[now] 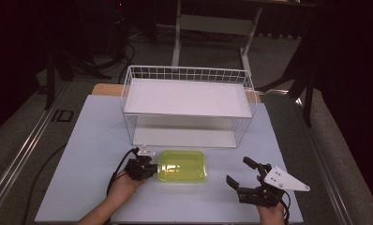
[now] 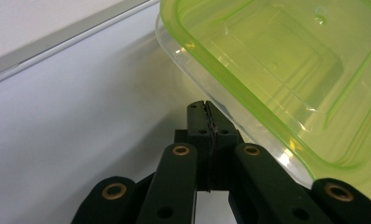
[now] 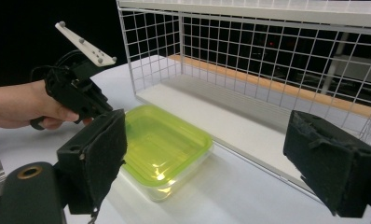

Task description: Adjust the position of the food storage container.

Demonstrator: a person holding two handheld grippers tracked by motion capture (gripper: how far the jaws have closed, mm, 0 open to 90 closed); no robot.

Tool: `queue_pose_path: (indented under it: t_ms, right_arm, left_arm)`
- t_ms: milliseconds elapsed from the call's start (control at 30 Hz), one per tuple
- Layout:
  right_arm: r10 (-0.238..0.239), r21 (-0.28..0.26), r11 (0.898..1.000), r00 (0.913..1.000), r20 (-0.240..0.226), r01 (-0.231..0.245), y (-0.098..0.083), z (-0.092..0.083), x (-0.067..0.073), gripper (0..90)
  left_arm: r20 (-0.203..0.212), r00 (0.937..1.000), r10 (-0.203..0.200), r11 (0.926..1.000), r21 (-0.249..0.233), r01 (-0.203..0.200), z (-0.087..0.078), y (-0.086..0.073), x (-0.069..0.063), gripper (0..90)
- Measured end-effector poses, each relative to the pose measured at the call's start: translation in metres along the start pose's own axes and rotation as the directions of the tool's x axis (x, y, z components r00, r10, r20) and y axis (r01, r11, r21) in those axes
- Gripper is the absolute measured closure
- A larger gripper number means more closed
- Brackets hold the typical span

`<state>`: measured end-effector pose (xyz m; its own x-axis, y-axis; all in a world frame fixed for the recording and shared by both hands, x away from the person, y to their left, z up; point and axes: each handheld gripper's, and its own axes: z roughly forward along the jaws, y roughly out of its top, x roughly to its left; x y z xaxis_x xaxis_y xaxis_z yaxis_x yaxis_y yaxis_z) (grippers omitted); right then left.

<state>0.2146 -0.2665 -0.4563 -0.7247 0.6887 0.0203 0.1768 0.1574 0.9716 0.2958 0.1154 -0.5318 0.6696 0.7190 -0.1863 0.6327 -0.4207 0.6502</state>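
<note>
Yellow-green lidded box (image 1: 182, 165) lies flat on the table (image 1: 91, 140), lid up, long axis running left-right across the table, parallel to the front of the wire rack (image 1: 189, 101) behind it. Box sits just in front of the rack's lower shelf, not touching it.

Left gripper (image 1: 145, 168) is at the box's left short end, pointing right along the long axis. In the left gripper view its jaws are clenched tight together, tips right at the clear lower rim under the green lid (image 2: 267, 60). Can't tell whether they pinch the rim or just sit against it; nothing visible between the pads. Left hand (image 1: 123, 185) wraps the handle.

Right gripper (image 1: 243, 176) is well to the right of the box, apart from it, jaws spread wide, holding nothing. Its pads (image 3: 99, 158) frame the box in the right gripper view: box lies ahead and left of it, one corner nearest the camera, the left gripper beyond at the far end. Right hand (image 1: 271, 213) is at the table's near edge.
</note>
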Motion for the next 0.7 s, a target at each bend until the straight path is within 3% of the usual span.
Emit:
queue_pose_path:
  t_ms: [500,700]
  right_arm:
    - [0.001,0.009,1.0,1.0,-0.008,-0.001,-0.001,0.002,0.001,13.5]
    - [0.007,0.016,1.0,0.9999,-0.01,-0.007,-0.002,0.002,0.0,13.5]
  left_arm:
    - [0.016,0.9998,0.013,0.9999,0.011,-0.013,0.013,0.006,-0.007,90.0]
    - [0.011,0.9999,0.011,0.9999,0.011,-0.012,0.007,0.001,-0.004,90.0]
